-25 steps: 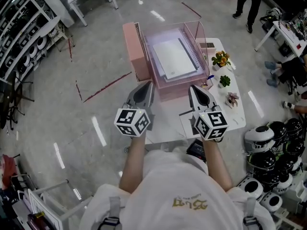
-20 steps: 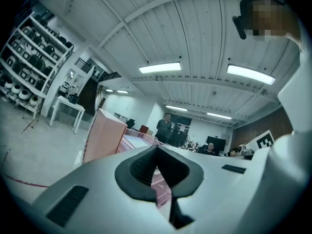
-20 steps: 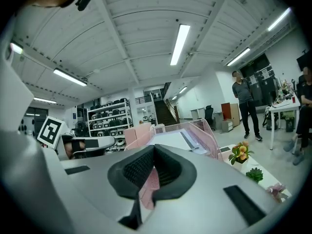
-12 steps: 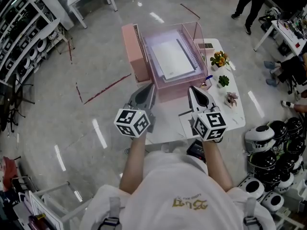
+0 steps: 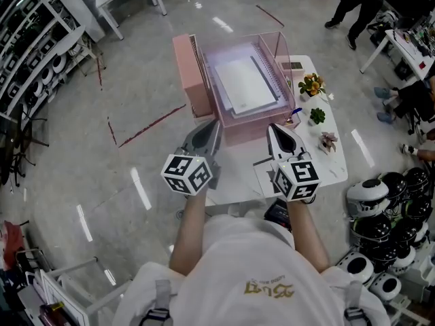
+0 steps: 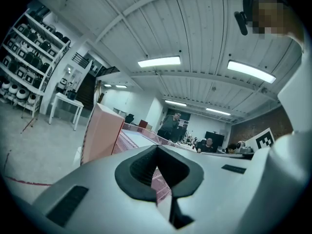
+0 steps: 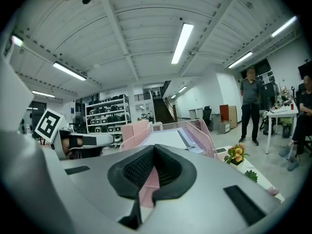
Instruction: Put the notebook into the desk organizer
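A pink mesh desk organizer (image 5: 192, 73) stands on the far end of the white table (image 5: 334, 163). A white spiral notebook (image 5: 246, 83) lies flat in its top tray. My left gripper (image 5: 212, 122) and right gripper (image 5: 272, 126) hover side by side just short of the organizer's near edge, both shut and empty. In the left gripper view the gripper (image 6: 157, 149) points at the organizer's (image 6: 100, 133) pink side panel. The right gripper (image 7: 155, 147) in its own view faces the organizer (image 7: 207, 133), with the notebook (image 7: 168, 139) resting in the tray.
Three small potted plants (image 5: 313, 83) (image 5: 318, 115) (image 5: 329, 140) line the table's right side. Several helmets (image 5: 387, 202) are piled on the floor at the right. A person (image 5: 350, 2) stands at the far right by another desk. Shelving (image 5: 27, 39) runs along the left.
Both grippers and the notebook stay where they were. The person standing at the far right has shifted a step.
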Tool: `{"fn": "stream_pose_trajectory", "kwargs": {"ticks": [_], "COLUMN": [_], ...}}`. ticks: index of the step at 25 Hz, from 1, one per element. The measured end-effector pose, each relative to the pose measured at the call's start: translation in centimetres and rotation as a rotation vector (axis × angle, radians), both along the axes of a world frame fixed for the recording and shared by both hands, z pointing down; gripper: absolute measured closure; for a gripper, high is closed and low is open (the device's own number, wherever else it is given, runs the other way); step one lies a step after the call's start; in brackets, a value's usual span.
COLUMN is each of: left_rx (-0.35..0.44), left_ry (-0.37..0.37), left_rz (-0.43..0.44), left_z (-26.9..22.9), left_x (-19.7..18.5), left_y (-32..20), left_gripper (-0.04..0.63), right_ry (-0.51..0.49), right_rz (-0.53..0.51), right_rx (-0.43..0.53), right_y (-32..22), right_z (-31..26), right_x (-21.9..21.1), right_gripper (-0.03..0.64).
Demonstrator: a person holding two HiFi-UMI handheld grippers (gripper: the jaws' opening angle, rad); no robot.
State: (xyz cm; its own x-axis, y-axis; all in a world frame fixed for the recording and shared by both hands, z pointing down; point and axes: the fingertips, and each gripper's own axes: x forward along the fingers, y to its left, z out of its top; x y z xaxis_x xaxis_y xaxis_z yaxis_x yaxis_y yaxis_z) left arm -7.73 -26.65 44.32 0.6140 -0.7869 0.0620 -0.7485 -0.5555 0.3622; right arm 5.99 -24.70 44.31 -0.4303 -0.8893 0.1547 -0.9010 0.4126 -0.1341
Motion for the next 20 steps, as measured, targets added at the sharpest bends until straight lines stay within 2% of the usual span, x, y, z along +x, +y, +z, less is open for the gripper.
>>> {"fn": "stream_pose_trajectory", "kwargs": {"ticks": [14, 20], "left_rx": [-0.007, -0.002], "left_ry": [0.005, 0.004], "left_rz": [-0.002, 0.000], "left_z": [0.07, -0.06], "left_x": [-0.09, -0.04], "left_y": [-0.05, 0.10], "left_gripper": [0.580, 0.580], "right_ry": [-0.014, -0.058], "right_rz": [0.010, -0.019], "right_rx": [0.004, 0.001], "right_y": [-0.06, 0.27], "right_z": [-0.15, -0.36], "right_x": [0.36, 0.26], "right_gripper": [0.607, 0.607]}}
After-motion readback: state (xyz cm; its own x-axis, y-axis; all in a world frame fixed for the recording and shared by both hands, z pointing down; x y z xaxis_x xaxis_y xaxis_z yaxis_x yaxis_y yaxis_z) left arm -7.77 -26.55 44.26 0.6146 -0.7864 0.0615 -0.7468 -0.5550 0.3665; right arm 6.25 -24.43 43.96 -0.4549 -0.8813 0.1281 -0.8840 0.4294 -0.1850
